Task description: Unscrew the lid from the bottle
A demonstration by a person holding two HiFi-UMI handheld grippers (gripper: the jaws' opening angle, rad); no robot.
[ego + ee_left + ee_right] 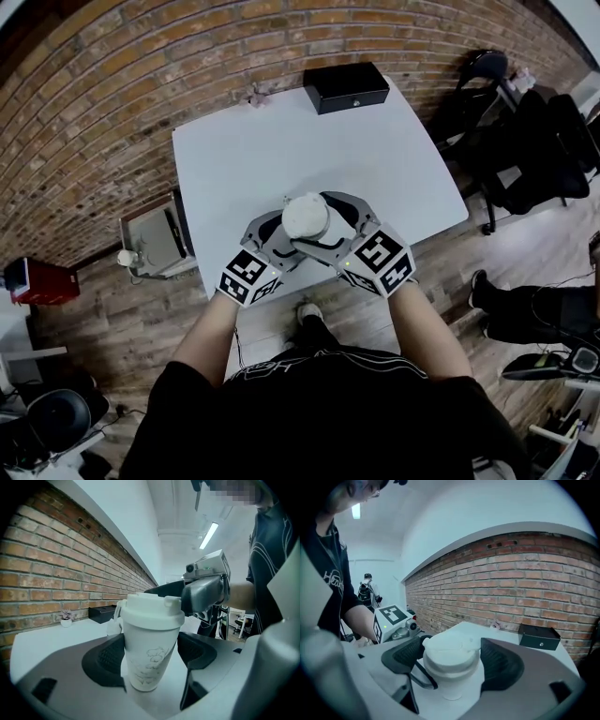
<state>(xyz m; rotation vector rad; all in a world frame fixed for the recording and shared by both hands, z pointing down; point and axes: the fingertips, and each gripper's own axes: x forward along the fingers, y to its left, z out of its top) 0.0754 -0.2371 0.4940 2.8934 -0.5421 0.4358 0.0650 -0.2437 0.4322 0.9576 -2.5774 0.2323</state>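
Bottle stands upright, long axis vertical, lid on top, over the counter's near edge. Left gripper's jaws pinch the bottle's body. Right gripper's jaws stand spread around the lid. Beyond the bottle, bare counter reaches a box at the far edge. Only the left gripper view shows the bottle's side drawing.

I wear a black short-sleeved T-shirt with thin white lines across the chest. My left gripper and right gripper are grey with black ribbed pads, each carrying a marker cube faced with black-and-white squares.
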